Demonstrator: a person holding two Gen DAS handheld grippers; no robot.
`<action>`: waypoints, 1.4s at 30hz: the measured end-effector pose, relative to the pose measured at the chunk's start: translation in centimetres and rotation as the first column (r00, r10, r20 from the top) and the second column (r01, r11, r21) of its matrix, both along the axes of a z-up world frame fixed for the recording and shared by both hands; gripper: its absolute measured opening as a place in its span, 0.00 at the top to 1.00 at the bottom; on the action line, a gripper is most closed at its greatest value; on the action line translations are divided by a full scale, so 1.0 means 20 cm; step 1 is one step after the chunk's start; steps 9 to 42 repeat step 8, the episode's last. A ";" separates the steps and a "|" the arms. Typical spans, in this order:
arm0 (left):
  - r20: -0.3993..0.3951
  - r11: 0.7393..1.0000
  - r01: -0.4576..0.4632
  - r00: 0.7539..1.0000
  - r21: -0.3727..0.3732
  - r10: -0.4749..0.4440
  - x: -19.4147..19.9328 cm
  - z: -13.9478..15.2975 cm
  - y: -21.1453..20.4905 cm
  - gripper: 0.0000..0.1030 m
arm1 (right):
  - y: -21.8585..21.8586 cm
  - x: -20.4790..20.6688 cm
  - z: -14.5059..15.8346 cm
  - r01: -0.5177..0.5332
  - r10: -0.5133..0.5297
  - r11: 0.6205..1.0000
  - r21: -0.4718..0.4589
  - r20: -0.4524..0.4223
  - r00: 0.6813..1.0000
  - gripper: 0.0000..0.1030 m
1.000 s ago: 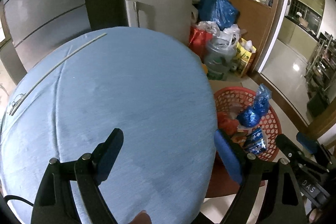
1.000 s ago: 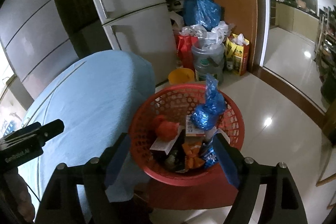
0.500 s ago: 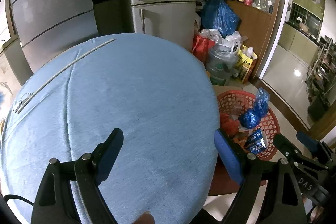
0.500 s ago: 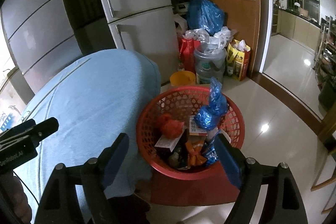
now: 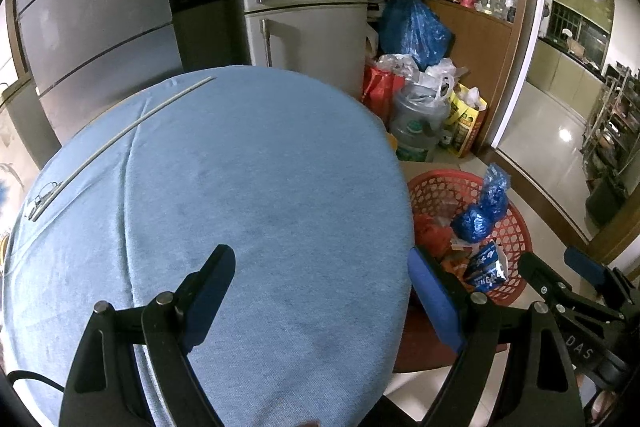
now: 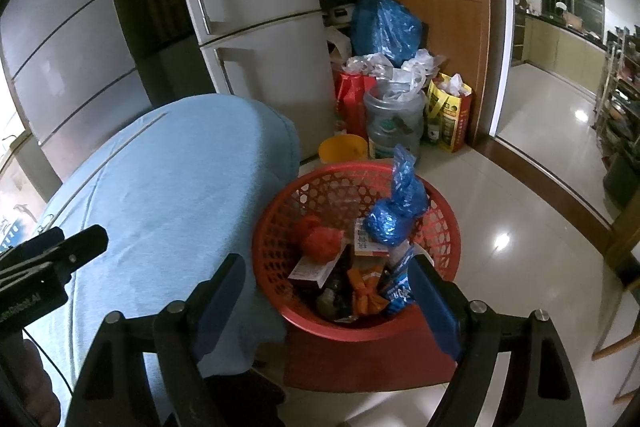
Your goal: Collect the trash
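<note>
**Entry: trash collection, table and basket.**

- Left gripper [image 5: 320, 291]: jaws spread wide, nothing between the pads; it hangs over the blue-clothed table [image 5: 248, 195], angled downward.
- Right gripper [image 6: 326, 291]: jaws likewise wide apart and empty, poised over the near rim of the red basket [image 6: 288, 211].
- Red basket: stands on the floor just beside the table's edge. Holds the collected trash: a knotted blue plastic bag [image 6: 394, 211] on top, a red crumpled wad [image 6: 320, 239], a small carton [image 6: 312, 269], an orange wrapper [image 6: 366, 293], a blue printed packet [image 6: 396, 293].
- Table: the cloth shows no litter; only a pale thin rod [image 5: 120, 143] lies along its far left side.
- Background: refrigerator [image 6: 256, 27], bags and a water jug [image 6: 394, 127] by the shelf; not part of the job, by my reading.

Judgement: the collecting looks finished or nearly so. To do the step well, sweep both cameras across the cloth and floor for stragglers; keep jaws open until over an item; drop pieces centrally so the tall blue bag is not tipped out.
</note>
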State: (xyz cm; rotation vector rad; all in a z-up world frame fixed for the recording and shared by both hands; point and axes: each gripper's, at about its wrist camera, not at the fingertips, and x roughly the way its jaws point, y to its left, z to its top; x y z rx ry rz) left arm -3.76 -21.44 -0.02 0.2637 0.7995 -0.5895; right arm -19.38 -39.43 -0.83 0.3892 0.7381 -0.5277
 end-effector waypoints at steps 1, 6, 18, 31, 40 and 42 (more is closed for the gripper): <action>0.000 1.000 0.004 1.000 -0.004 -0.004 0.00 0.00 0.00 0.15 | 0.00 0.00 0.00 0.000 0.000 1.000 0.000 -0.002 1.000 0.17; -0.003 1.000 0.011 1.000 -0.013 -0.011 -0.01 -0.01 0.01 0.15 | 0.02 0.01 0.00 -0.008 0.008 1.000 -0.007 -0.005 1.000 0.17; -0.001 1.000 0.009 1.000 -0.013 -0.009 -0.01 -0.01 0.01 0.15 | 0.02 0.01 0.00 -0.009 0.009 1.000 -0.008 -0.006 1.000 0.17; -0.001 1.000 0.009 1.000 -0.013 -0.009 -0.01 -0.01 0.01 0.15 | 0.02 0.01 0.00 -0.009 0.009 1.000 -0.008 -0.006 1.000 0.17; -0.001 1.000 0.009 1.000 -0.013 -0.009 -0.01 -0.01 0.01 0.15 | 0.02 0.01 0.00 -0.009 0.009 1.000 -0.008 -0.006 1.000 0.17; -0.001 1.000 0.009 1.000 -0.013 -0.009 -0.01 -0.01 0.01 0.15 | 0.02 0.01 0.00 -0.009 0.009 1.000 -0.008 -0.006 1.000 0.17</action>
